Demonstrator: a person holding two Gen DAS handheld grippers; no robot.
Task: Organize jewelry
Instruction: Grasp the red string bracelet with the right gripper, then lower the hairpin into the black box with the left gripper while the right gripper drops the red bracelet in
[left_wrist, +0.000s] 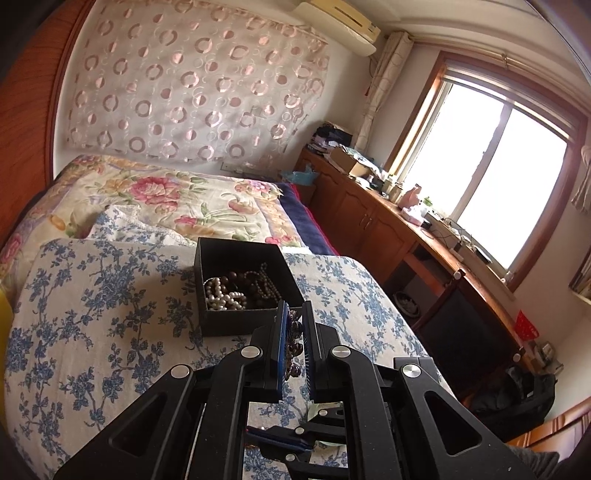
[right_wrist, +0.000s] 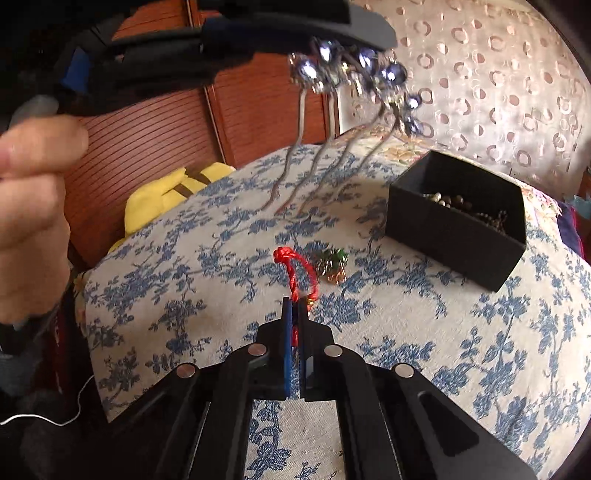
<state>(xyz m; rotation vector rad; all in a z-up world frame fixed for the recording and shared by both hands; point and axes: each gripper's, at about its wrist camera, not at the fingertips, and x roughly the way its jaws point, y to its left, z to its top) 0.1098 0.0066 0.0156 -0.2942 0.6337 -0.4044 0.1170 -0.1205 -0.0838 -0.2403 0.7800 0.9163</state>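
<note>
A black box (left_wrist: 236, 284) holds pearl and dark bead strings on the blue-flowered cloth; it also shows in the right wrist view (right_wrist: 458, 221). My left gripper (left_wrist: 294, 314) is shut on a purple-gem hair comb (left_wrist: 293, 343), held just before the box's near right corner. In the right wrist view the hair comb (right_wrist: 351, 74) hangs in the air from the left gripper (right_wrist: 347, 40), its metal prongs pointing down. My right gripper (right_wrist: 295, 306) is shut on a red cord bracelet (right_wrist: 295, 269) close above the cloth. A green and gold brooch (right_wrist: 332, 266) lies just right of it.
The flowered cloth (right_wrist: 461, 350) covers a raised surface on a bed. A yellow cushion (right_wrist: 162, 199) sits beyond its left edge. A wooden cabinet counter (left_wrist: 388, 206) with clutter runs under the window at the right.
</note>
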